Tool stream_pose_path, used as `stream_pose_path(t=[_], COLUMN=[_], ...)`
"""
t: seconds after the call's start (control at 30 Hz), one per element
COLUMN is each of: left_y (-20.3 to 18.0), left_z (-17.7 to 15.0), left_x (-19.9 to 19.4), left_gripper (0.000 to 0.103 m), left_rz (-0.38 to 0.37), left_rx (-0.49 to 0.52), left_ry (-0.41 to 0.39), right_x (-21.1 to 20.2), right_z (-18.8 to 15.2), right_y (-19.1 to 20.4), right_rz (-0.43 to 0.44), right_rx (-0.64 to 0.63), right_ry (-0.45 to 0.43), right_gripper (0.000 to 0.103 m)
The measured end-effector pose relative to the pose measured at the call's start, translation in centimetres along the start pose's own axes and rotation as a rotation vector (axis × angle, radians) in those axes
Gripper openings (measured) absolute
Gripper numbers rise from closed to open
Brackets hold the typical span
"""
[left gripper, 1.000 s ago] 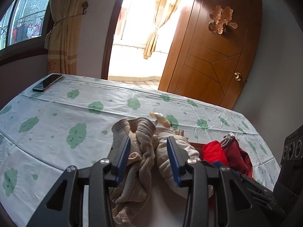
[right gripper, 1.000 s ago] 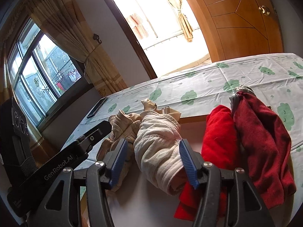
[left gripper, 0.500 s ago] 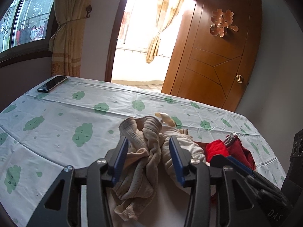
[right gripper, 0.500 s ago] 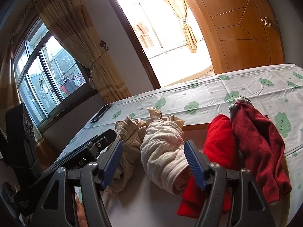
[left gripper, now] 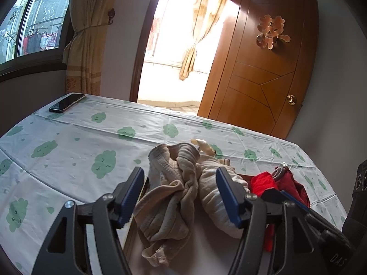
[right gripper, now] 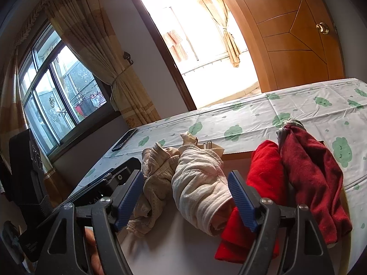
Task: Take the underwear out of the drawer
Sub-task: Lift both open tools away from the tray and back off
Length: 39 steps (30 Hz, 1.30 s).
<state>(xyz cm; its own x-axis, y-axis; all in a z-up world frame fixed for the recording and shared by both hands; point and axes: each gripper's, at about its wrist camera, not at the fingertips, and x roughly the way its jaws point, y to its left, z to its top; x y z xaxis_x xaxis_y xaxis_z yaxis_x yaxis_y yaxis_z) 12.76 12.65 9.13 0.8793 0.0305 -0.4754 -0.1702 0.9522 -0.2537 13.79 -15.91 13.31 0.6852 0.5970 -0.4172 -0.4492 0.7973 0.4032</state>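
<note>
Fingers of both grippers have just been opening, and each pair now stands spread on either side of a garment without pressing it. In the left wrist view, the left gripper (left gripper: 181,194) brackets a crumpled beige pair (left gripper: 169,204), with clear gaps at both blue pads. In the right wrist view, the right gripper (right gripper: 183,197) brackets a rolled cream pair (right gripper: 199,192), its right finger close against the roll's side and its left finger apart from it. Compared with a second ago, the gaps are plainly wider, while both garments lie where they did.

Both pieces rest on a pale panel (right gripper: 174,249) edged in wood, probably the drawer, though I cannot be sure. At 2 o'clock from the cream pair lie a red pair (right gripper: 261,176) and a dark red pair (right gripper: 314,183). Beyond them spreads a cloud-print cloth (left gripper: 68,137), with a phone (left gripper: 66,102) at 10 o'clock, far off.

Judging by this, nothing is held: either a release just ended or a fresh grab is being lined up.
</note>
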Motion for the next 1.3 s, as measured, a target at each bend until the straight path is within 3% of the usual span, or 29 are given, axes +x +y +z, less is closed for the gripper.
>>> stream_pose_path(t=[0.37,0.63,0.77,1.1,1.3], left_y=[0.7,2.1,2.4,1.7,1.3], left_z=[-0.1,-0.1,0.0,-0.7,-2.2], left_x=[-1.3,-2.3,-3.1,-5.6,-7.9], left_gripper=[0.073,0.077,0.088,0.088,0.088], left_rz=[-0.010,-0.028,-0.038,-0.080,-0.126], left_rx=[-0.025,-0.062,-0.076,-0.057,-0.036], left_ry=[-0.055,-0.054,-0.062,-0.064,-0.046], right_x=[-1.0,-2.2,-2.6,-4.2,-7.1], right_z=[-0.1,-0.2,0.0,-0.1,-1.1], right_y=[0.6,1.2,0.7,1.1,2.1], right_rz=[0.032,0.049,0.042,0.032,0.081], right_rx=[-0.029,-0.054,-0.025,-0.099,-0.174], right_ry=[-0.036,-0.065,-0.050,-0.043,-0.013], right_gripper=[0.079,0.082,0.082,0.082,0.082])
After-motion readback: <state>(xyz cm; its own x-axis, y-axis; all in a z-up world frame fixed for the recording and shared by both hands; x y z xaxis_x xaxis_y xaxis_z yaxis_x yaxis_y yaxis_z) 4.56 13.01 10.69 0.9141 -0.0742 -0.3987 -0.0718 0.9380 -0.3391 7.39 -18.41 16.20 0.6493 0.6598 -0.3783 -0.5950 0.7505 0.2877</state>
